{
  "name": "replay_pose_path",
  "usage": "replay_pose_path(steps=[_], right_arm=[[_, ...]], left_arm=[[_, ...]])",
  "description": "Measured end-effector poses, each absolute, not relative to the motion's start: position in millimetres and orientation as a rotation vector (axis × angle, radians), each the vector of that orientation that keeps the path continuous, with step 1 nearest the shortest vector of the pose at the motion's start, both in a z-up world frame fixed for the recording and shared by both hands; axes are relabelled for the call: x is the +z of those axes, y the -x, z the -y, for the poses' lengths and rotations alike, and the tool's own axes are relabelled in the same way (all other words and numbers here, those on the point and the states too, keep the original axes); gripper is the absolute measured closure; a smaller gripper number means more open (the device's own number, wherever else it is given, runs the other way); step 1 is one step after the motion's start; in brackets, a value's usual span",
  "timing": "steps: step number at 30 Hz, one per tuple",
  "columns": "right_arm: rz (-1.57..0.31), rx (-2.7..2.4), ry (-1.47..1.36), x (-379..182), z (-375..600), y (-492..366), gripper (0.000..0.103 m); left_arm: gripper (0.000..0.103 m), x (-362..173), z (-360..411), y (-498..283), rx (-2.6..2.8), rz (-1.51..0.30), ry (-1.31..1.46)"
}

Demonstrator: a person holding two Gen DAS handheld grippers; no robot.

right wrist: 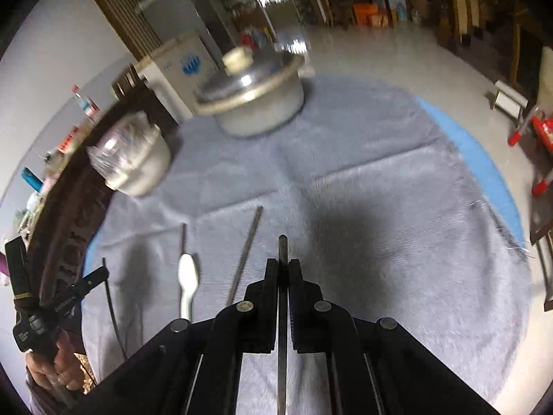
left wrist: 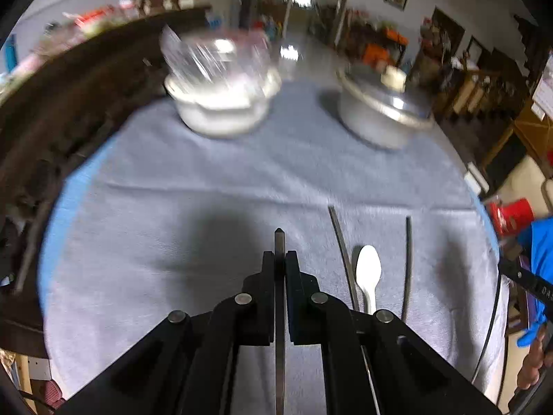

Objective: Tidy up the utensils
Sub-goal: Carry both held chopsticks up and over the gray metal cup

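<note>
Both tools pressed together on a thin dark chopstick each: left gripper (left wrist: 280, 259) pinching one chopstick (left wrist: 279, 238), tip poking out above the jaws at lower centre; right gripper (right wrist: 283, 266) likewise clamped on another chopstick (right wrist: 282, 245). Judged barely begun: two sticks picked up, nothing yet delivered anywhere visible. Left lying on the grey cloth (left wrist: 207, 180): a white spoon (left wrist: 368, 269) at lower right, flanked by two more dark sticks, one (left wrist: 340, 238) just beside it, the other (left wrist: 409, 263) further right. Lidded metal pot (left wrist: 383, 114) and stacked bowls (left wrist: 221, 103) in the upper half, blurred. No clear holder for utensils seen. Shown only in the right view: the hand (right wrist: 52, 370) gripping the other tool's handle, lower left.
</note>
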State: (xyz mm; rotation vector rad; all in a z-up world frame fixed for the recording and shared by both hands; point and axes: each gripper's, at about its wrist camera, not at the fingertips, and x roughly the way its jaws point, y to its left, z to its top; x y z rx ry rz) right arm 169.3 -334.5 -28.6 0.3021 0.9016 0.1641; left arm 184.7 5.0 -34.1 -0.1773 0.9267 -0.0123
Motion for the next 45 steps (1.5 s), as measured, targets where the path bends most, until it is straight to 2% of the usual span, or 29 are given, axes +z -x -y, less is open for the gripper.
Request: replay_pose_path(steps=[5, 17, 31, 37, 45], right_arm=[[-0.735, 0.125, -0.282, 7, 336, -112, 0.097], [-0.396, 0.082, -0.310, 57, 333, 22, 0.097], [-0.130, 0.137, -0.414, 95, 320, 82, 0.097], [-0.088, 0.154, -0.437, 98, 306, 84, 0.097], [-0.062, 0.159, -0.413, 85, 282, 77, 0.097]], left_arm=[[0.098, 16, -22, -131, 0.033, -0.746, 0.231], [0.098, 76, -26, -16, 0.069, -0.422, 0.305], [0.098, 111, -28, 41, -0.033, -0.363, 0.367], [0.098, 130, -26, 56, -0.099, -0.323, 0.394], [0.098, 129, -6, 58, -0.141, -0.321, 0.388]])
